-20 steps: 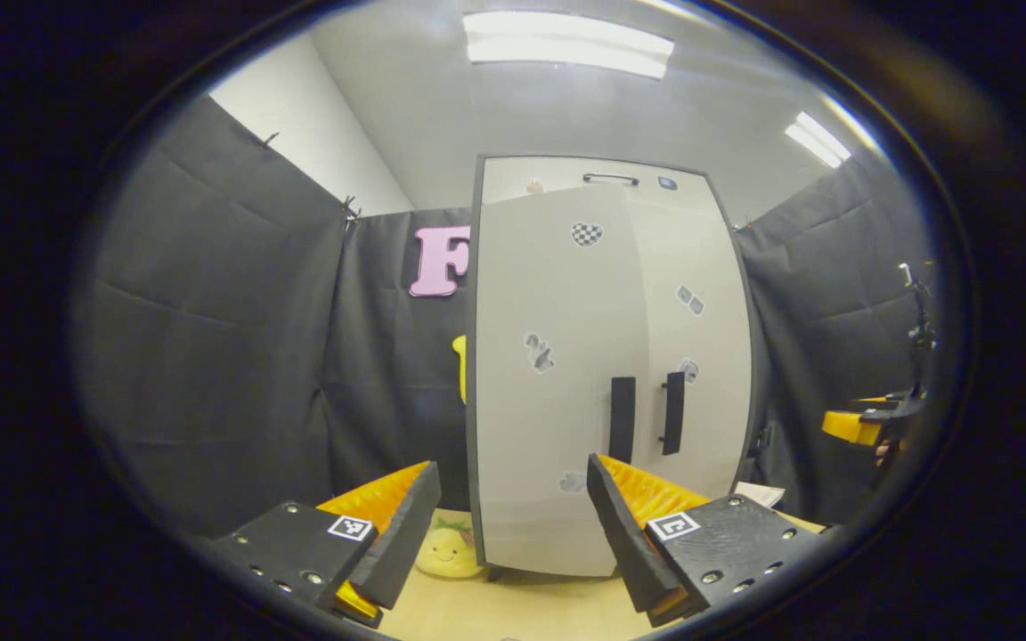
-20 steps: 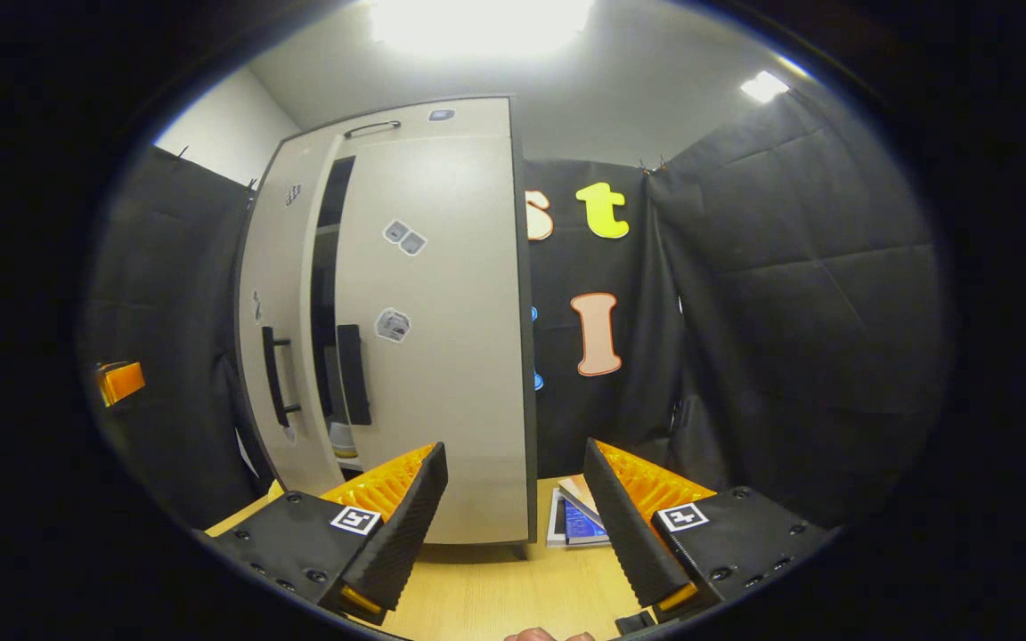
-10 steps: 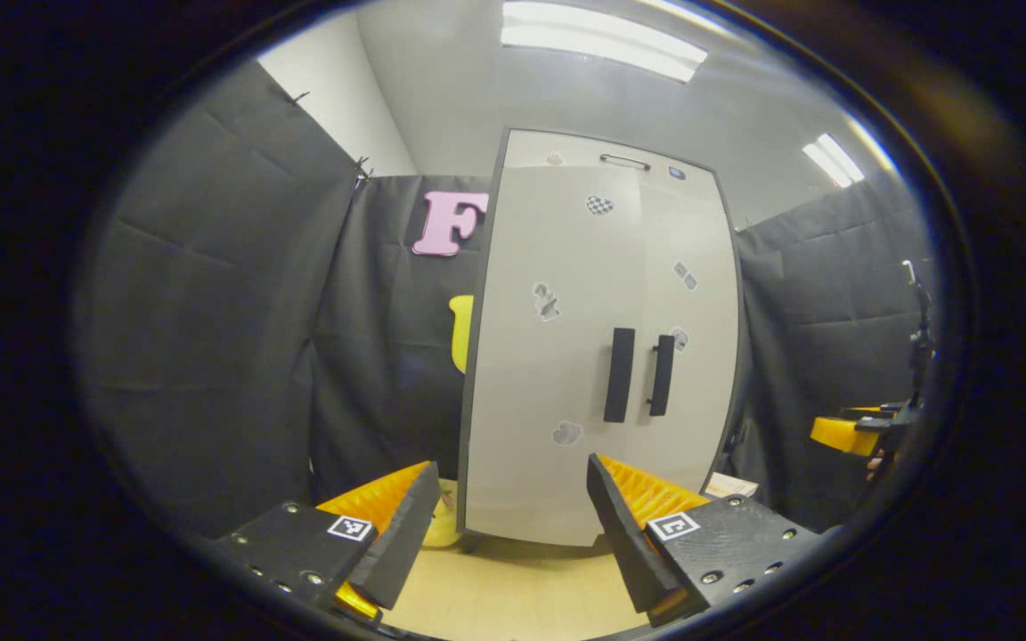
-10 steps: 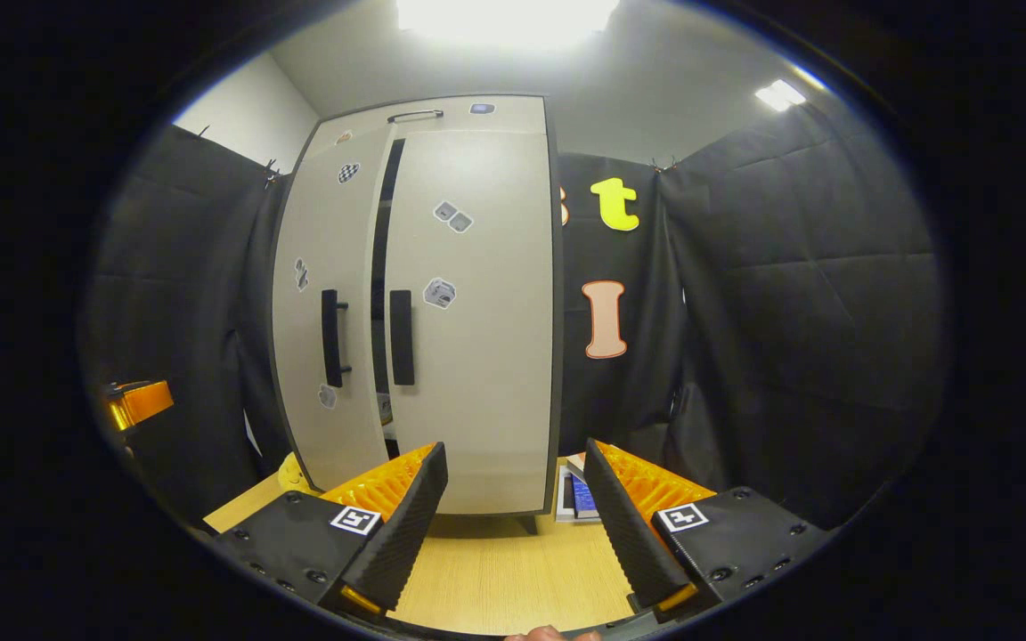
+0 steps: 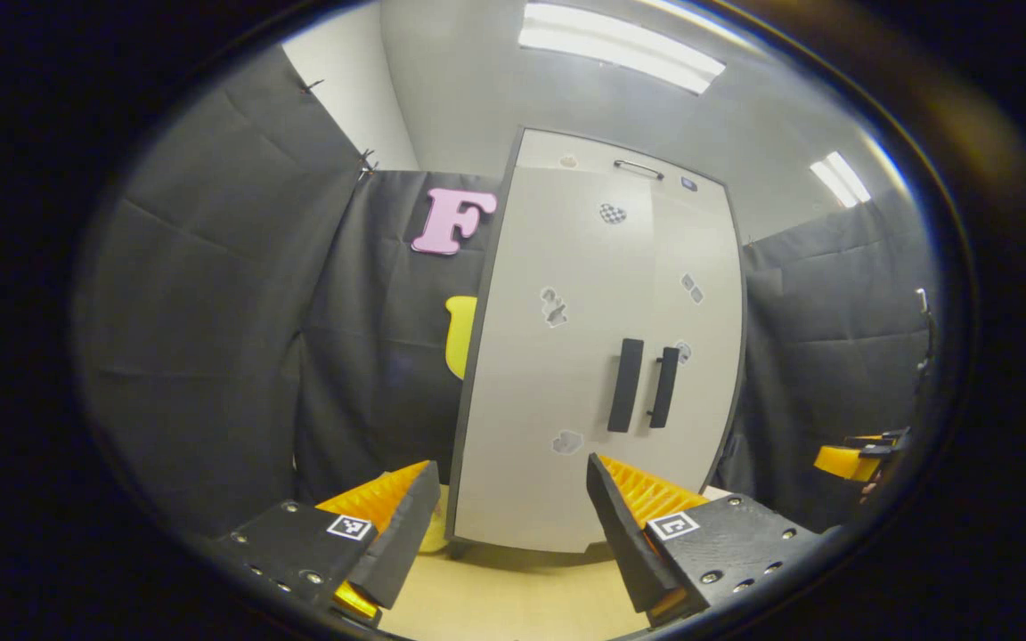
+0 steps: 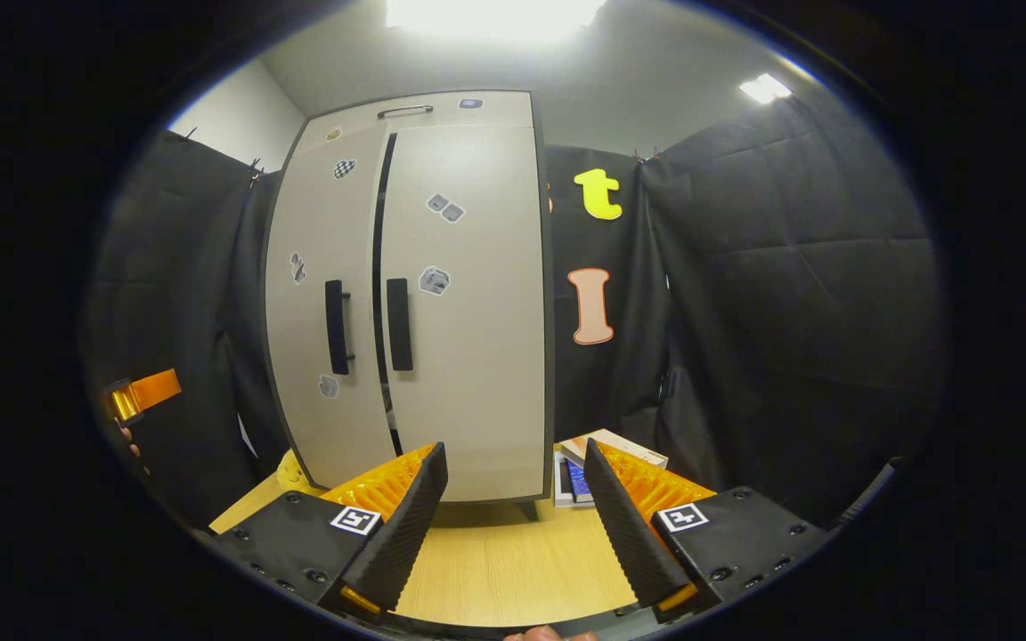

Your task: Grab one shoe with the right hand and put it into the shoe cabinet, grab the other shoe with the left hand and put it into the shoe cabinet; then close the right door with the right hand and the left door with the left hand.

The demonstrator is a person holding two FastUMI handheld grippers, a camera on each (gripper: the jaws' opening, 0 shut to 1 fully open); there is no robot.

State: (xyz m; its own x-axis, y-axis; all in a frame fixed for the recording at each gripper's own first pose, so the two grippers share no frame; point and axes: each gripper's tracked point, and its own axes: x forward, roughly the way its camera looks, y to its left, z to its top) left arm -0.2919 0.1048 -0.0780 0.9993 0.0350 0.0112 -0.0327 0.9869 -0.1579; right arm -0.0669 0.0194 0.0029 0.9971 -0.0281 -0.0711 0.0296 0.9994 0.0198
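The pale shoe cabinet (image 5: 566, 374) stands upright on the table, and both doors look closed in the left gripper view. In the right gripper view the cabinet (image 6: 468, 356) shows a thin dark slit between its doors, beside the two black handles (image 6: 399, 324). The doors hide the inside. My left gripper (image 5: 510, 465) is open, holds nothing and sits a short way in front of the left door. My right gripper (image 6: 513, 450) is also open with nothing in it, facing the right door from a distance. The right gripper (image 5: 851, 458) appears at the right edge of the left gripper view, and the left gripper (image 6: 143, 392) at the left edge of the right gripper view.
A yellow plush toy (image 6: 290, 472) lies on the wooden table (image 6: 513, 570) by the cabinet's left foot. Books and a box (image 6: 589, 467) are stacked at the cabinet's right side. Black cloth walls close in on both sides.
The left door has swung in from ajar to nearly flush with the right one. Both grippers have drawn back from the cabinet, still open.
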